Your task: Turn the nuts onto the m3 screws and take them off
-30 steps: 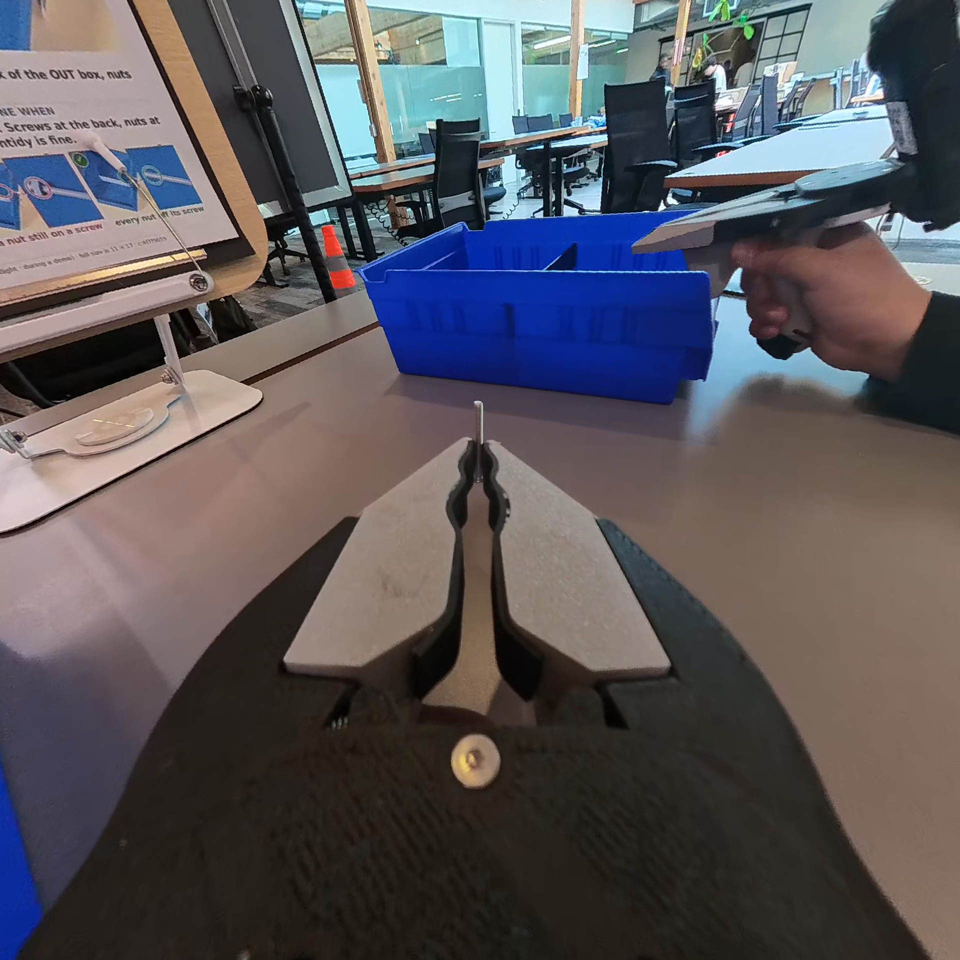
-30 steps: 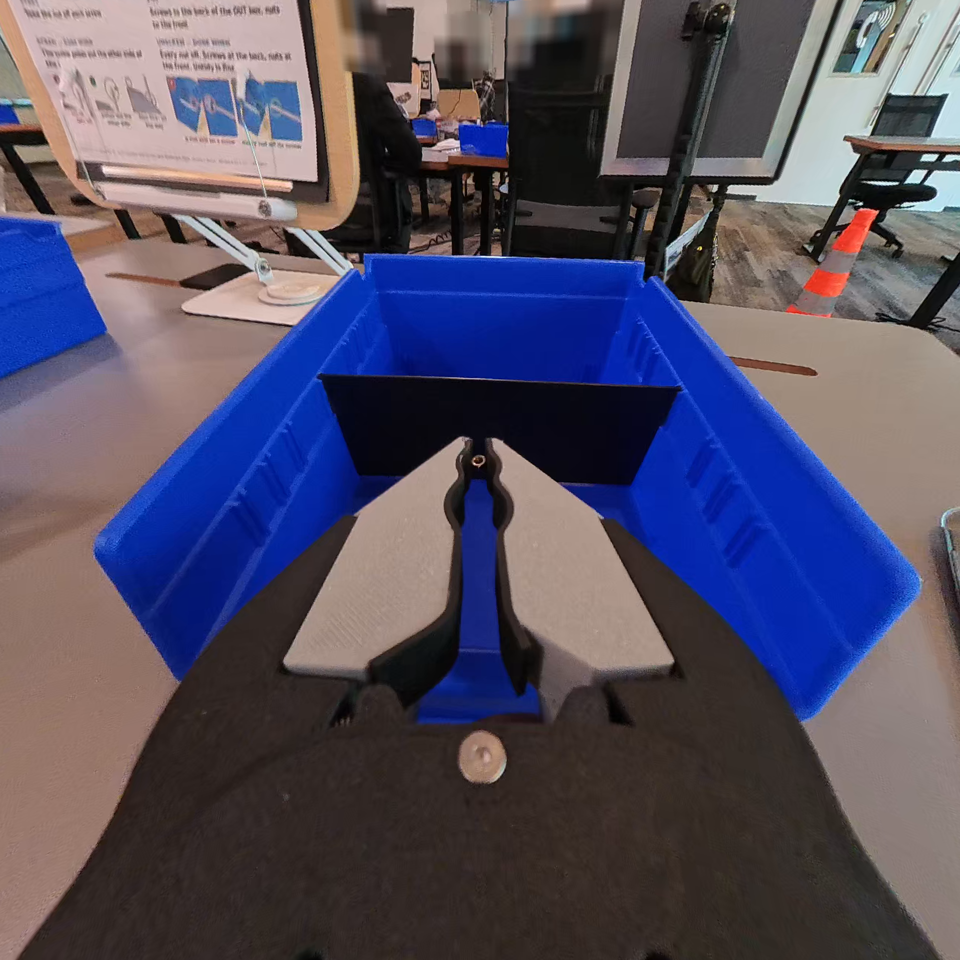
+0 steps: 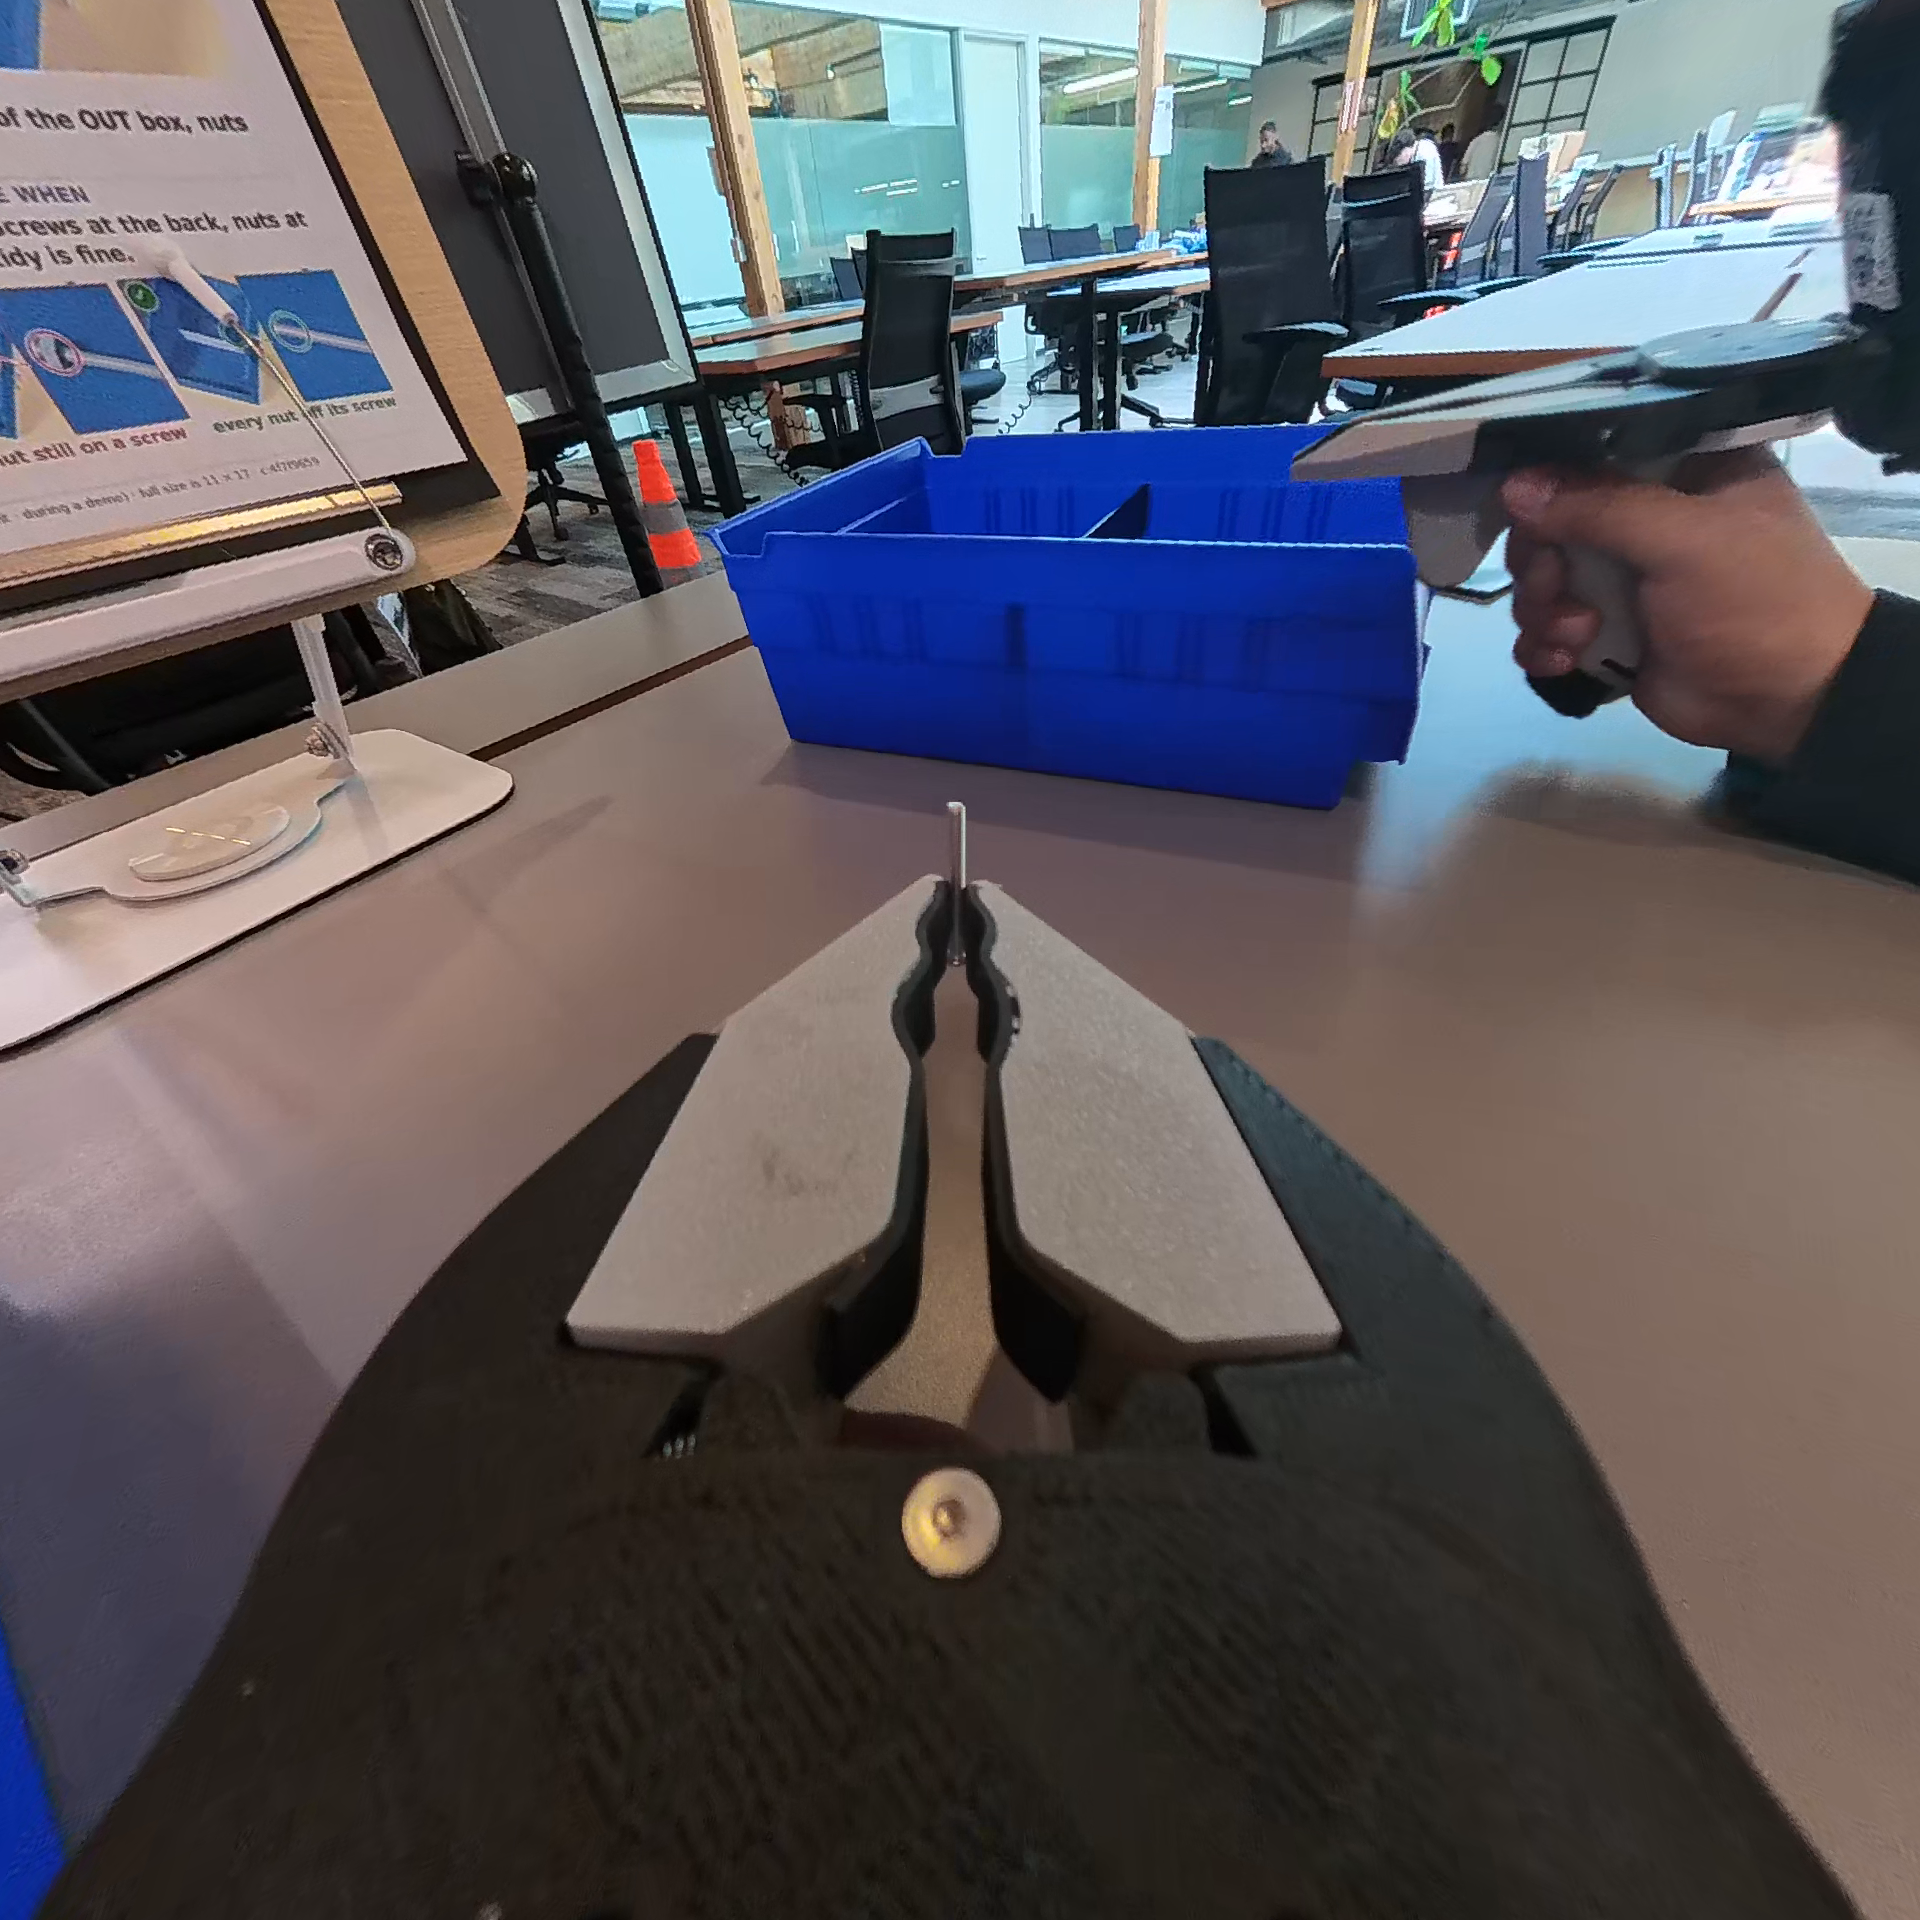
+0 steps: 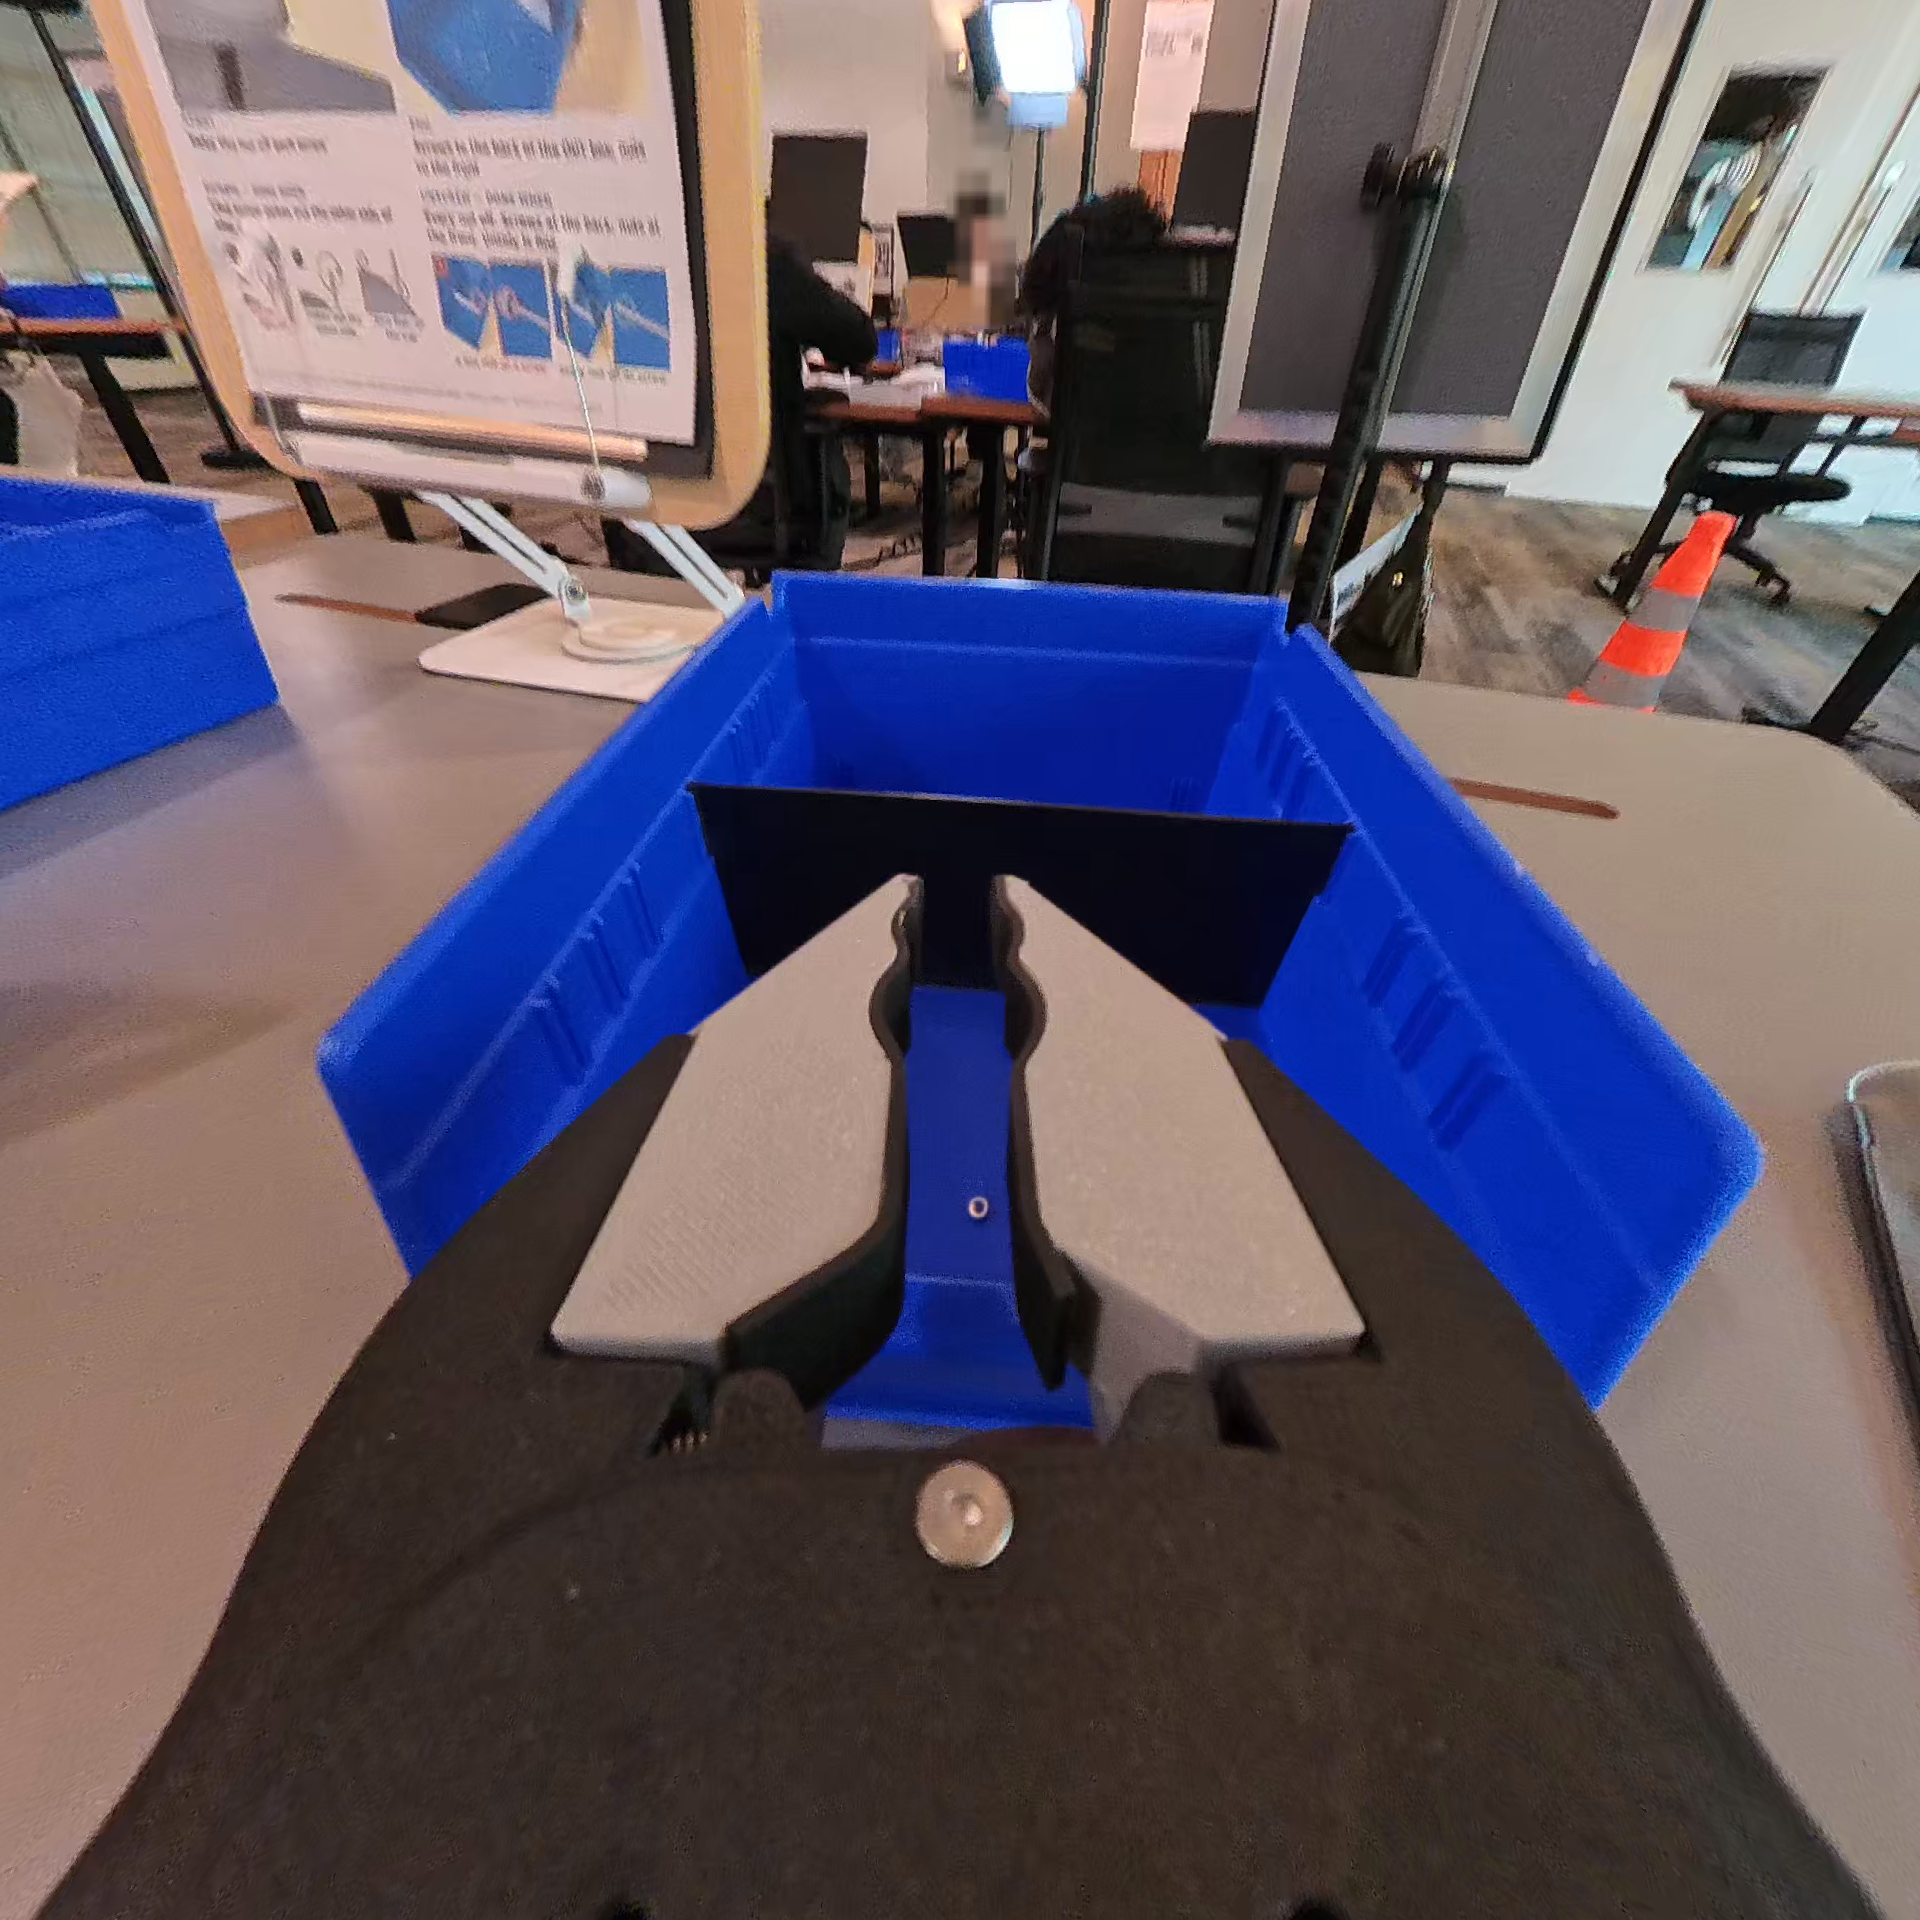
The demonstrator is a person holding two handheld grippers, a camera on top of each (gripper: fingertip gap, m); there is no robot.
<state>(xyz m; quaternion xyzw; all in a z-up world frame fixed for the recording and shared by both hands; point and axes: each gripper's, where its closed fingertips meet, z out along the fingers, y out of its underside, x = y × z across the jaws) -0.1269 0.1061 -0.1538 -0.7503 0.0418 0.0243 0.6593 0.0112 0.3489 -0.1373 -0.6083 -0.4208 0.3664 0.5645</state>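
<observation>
Screw clamped in the left claw, nut lying in the bin

The left claw (image 3: 958,894) is pinched together on 1 screw (image 3: 955,844), upright, tip poking above the fingers, over the counter (image 3: 1455,1039) in front of the blue bin (image 3: 1070,665). The right claw (image 4: 958,894) hovers over the bin's near compartment, fingers apart (nothing between them), with 1 small nut (image 4: 978,1206) on the bin floor below, in front of the dark divider (image 4: 1143,883).

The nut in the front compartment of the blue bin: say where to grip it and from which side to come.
The nut lies flat, hole up, alone on the blue bin floor in front of the divider. Probably best: bring the open right gripper down from above and pinch two opposite outer sides.
</observation>
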